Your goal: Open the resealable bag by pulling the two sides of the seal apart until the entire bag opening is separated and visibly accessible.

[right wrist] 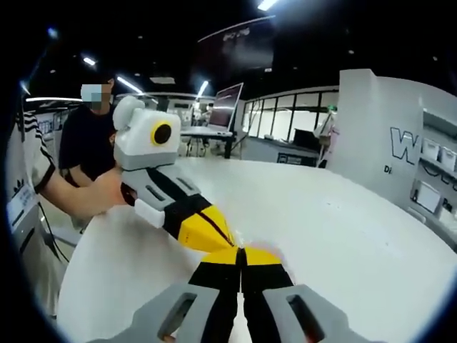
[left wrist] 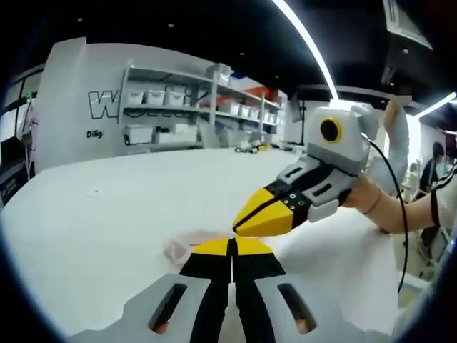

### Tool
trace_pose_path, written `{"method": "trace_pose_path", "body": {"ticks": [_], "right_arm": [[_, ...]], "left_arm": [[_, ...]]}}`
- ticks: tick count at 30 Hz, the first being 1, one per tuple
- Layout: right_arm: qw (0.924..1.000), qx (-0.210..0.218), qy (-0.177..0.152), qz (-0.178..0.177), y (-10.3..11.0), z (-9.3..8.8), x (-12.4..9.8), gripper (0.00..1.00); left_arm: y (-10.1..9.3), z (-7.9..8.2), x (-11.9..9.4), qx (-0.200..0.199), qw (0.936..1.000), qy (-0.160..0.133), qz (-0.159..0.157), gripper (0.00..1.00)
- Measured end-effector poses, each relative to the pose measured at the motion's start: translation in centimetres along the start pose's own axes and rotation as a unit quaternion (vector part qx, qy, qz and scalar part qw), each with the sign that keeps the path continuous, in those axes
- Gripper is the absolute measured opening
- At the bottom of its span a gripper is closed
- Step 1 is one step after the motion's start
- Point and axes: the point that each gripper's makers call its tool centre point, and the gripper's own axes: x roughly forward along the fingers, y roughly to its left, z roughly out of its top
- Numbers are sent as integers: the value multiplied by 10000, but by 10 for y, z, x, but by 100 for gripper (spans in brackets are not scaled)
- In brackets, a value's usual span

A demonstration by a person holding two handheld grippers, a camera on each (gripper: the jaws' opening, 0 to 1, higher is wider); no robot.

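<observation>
Both grippers meet tip to tip low over the white table (left wrist: pixel 107 214): left gripper (left wrist: pixel 232 246) and right gripper (right wrist: pixel 243 256) each have jaws pressed together, apparently pinching the one resealable bag (left wrist: pixel 182 246), a small clear pouch lying flat, stretching leftward from the tips.

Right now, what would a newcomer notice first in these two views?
Two yellow-tipped grippers meet tip to tip over a white table: the left gripper rises from the bottom of its view with jaws together, and the right gripper comes in from the right. Between them lies the clear resealable bag, pinched at the tips. Grey shelves with white bins stand behind.
</observation>
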Motion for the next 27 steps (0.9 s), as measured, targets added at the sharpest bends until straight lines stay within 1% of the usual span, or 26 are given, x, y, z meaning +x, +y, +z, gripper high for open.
{"method": "trace_pose_path", "body": {"ticks": [4,16,17,18,19,20,21,22,24,27], "right_arm": [[10000,24,8,-15,0,-1,0,0],[10000,1,44,-21,2,-2,0,0],[10000,-29,69,32,3,-2,0,0],[9997,-130,170,142,6,-5,0,0],[9997,-168,111,110,5,-4,0,0],[9992,-304,154,204,7,-5,0,0],[9991,-310,190,218,9,-6,0,0],[9990,-347,176,205,9,-6,0,0],[9987,-401,199,230,11,-7,0,0],[9986,-423,205,239,11,-8,0,0]], "left_arm": [[-1,-1,0,85,10000,34,22,0],[-2,-3,-1,51,9999,104,-30,0],[-2,-3,-1,81,9999,99,-21,0],[-2,-3,-1,126,9999,98,-26,0],[-2,-3,-1,139,9999,87,-34,0],[-4,-2,0,264,9996,73,-42,0],[-4,-4,0,323,9994,124,-24,0],[-4,-4,1,373,9992,108,1,0],[-4,-5,1,575,9982,176,56,0],[-4,-5,1,658,9976,189,80,0]]}}
